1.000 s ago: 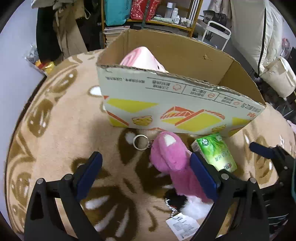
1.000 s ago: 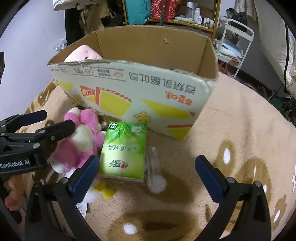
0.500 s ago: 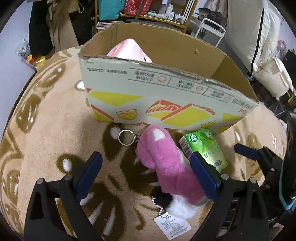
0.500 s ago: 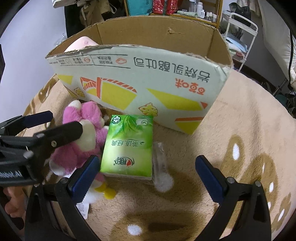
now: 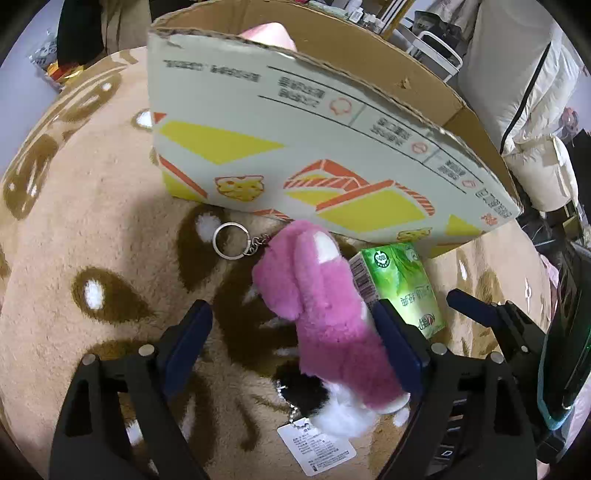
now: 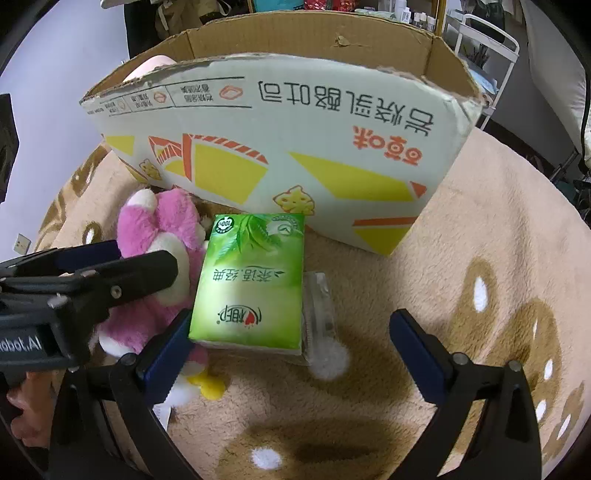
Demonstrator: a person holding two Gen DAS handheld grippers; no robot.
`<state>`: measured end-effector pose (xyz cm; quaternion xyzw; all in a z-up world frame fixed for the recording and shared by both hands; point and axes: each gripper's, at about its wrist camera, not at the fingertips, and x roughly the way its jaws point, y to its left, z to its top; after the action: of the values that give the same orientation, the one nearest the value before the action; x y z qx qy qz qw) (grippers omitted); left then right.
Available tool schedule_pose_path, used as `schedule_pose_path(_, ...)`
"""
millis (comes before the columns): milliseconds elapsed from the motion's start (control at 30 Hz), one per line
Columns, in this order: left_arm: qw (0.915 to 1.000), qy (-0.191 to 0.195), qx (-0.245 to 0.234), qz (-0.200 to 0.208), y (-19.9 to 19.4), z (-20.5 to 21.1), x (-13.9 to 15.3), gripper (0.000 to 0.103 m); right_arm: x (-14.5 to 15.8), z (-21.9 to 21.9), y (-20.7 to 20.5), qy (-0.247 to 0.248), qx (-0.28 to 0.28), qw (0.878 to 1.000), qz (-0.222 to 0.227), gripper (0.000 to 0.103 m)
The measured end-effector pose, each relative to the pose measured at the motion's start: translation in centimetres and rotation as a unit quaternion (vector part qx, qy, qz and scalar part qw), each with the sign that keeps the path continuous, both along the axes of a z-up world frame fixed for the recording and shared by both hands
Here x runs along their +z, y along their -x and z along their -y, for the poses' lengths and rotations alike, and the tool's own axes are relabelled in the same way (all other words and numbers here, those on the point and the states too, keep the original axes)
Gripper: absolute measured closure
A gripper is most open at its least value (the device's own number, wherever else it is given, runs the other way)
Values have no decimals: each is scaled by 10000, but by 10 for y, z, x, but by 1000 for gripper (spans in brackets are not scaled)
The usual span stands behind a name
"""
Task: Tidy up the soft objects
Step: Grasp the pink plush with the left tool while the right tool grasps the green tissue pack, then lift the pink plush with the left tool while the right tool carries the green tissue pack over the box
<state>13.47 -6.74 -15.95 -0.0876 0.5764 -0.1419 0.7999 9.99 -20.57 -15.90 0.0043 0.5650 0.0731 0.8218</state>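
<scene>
Altogether we count one pink plush toy (image 5: 328,317), one green tissue pack (image 6: 255,280), one cardboard box (image 5: 295,147) and, inside that box, one pale pink soft thing (image 5: 269,33) of which only the top shows. The plush toy lies on a beige blanket (image 5: 92,206) patterned with brown blotches, just in front of the box's printed wall, with a metal key ring (image 5: 231,240) on a short chain at its head end and a white paper tag (image 5: 317,448) at its other end. The tissue pack lies just beside the toy, also close to the box.

We hold two grippers. Our left gripper (image 5: 291,339) has just been closing its jaws around the plush toy: one blue pad lies against the toy's side, the other stands clear of it, so nothing is gripped. Our right gripper (image 6: 291,343) stands wide apart over the tissue pack, one pad at the pack's near corner, holding nothing.

Behind the box we see a wooden shelf (image 6: 354,5) with bottles, a white wire rack (image 6: 484,44), hanging dark clothes (image 5: 92,26) and pale bedding (image 5: 517,74).
</scene>
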Motion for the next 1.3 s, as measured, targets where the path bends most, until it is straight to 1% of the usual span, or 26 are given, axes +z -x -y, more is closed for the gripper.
schedule_pose_path(33, 10000, -1, -22, -7, 0, 2, -1, 21, -1, -3, -1, -5, 18, 10000, -13, 2)
schedule_pose_path(100, 9999, 114, -59, -49, 1, 4, -2, 31, -2, -4, -1, -28, 76, 10000, -50, 8)
schedule_pose_path(133, 9998, 155, -62, -62, 2, 5, -2, 34, -2, -5, 0, -30, 105, 9999, -46, 12)
schedule_pose_path(167, 9996, 240, -82, -89, 2, 6, -3, 42, -2, -7, 0, -24, 150, 9999, -32, 14)
schedule_pose_path(200, 9994, 314, -100, -113, 3, 7, -3, 51, -1, -9, 0, -10, 176, 9998, -21, 16)
schedule_pose_path(233, 9989, 429, -123, -149, 2, 8, -3, 56, -1, -12, 0, 9, 213, 9998, -2, 20)
schedule_pose_path(267, 9986, 478, -105, -188, 2, 9, -3, 59, -1, -13, 0, 7, 246, 9997, 0, 28)
schedule_pose_path(300, 9985, 509, -50, -216, 3, 10, -3, 65, -1, -15, 0, 8, 297, 9996, 4, 32)
schedule_pose_path(367, 9978, 616, 33, -261, 5, 8, -1, 69, 0, -18, 0, 40, 343, 9994, 28, 47)
schedule_pose_path(500, 9984, 544, -22, -178, 10, 2, 4, 71, 4, -22, 3, 60, 383, 9992, 90, 47)
schedule_pose_path(633, 9993, 365, -9, 3, 19, -7, 13, 72, 13, -19, 8, -5, 284, 9994, 199, 47)
schedule_pose_path(800, 9995, 108, -31, 286, 33, -14, 29, 72, 30, -19, 16, -66, 221, 9986, 472, 47)
schedule_pose_path(933, 9990, -99, 56, 444, 41, -22, 39, 73, 42, -16, 23, -108, 243, 9975, 648, 48)
schedule_pose_path(1067, 9953, -535, 147, 788, 53, -28, 52, 73, 59, -9, 33, 36, 87, 9955, 941, 48)
schedule_pose_path(1167, 9886, -946, 190, 1158, 61, -32, 61, 73, 69, 2, 39, -6, -86, 9937, 1117, 48)
schedule_pose_path(1300, 9859, -1030, 239, 1298, 66, -35, 69, 73, 84, 14, 47, -171, -262, 9905, 1341, 48)
